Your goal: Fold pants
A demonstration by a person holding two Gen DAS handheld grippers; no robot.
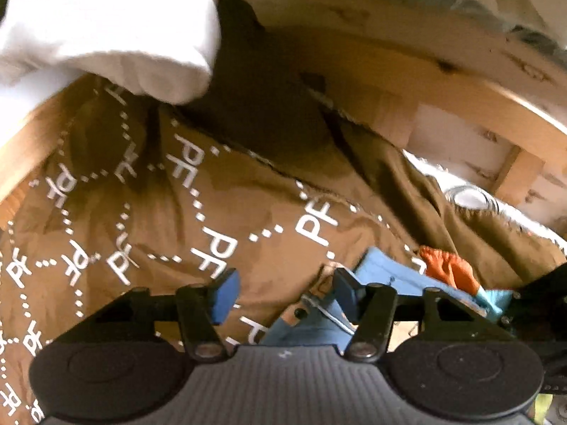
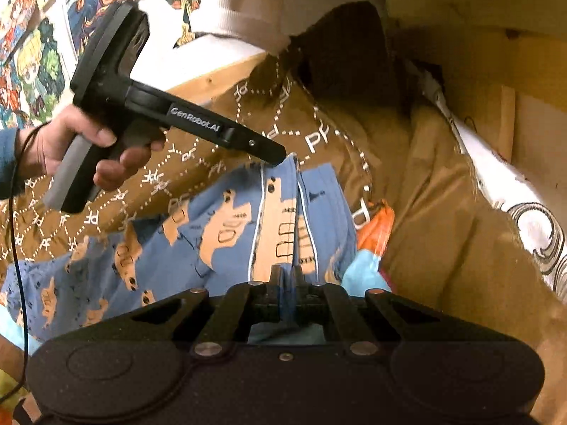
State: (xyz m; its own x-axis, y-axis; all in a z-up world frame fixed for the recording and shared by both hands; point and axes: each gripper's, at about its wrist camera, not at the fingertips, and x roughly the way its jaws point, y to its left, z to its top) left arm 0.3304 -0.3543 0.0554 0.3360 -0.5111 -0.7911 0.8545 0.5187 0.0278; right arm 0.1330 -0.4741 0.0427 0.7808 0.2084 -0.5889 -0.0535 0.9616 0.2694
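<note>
The blue pants [image 2: 226,233] are pinched by the right gripper [image 2: 287,276], its jaws closed on them. The left gripper [image 1: 283,294] is held open, with nothing gripped. No neat fold is seen yet, so most folding is probably left.

Pants [image 2: 212,233] lie on the patterned blanket [image 2: 290,131], a white pillow [image 1: 106,28] behind, an orange cloth [image 2: 377,225] to their right.

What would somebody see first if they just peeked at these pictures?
Probably the blue pants with tan patches, bunched in the middle on a brown blanket printed with white letters. The right gripper is pinched shut on a fold of them at the bottom, while the left gripper hangs open over the blanket. Bright cartoon posters fill the wall at upper left.
</note>
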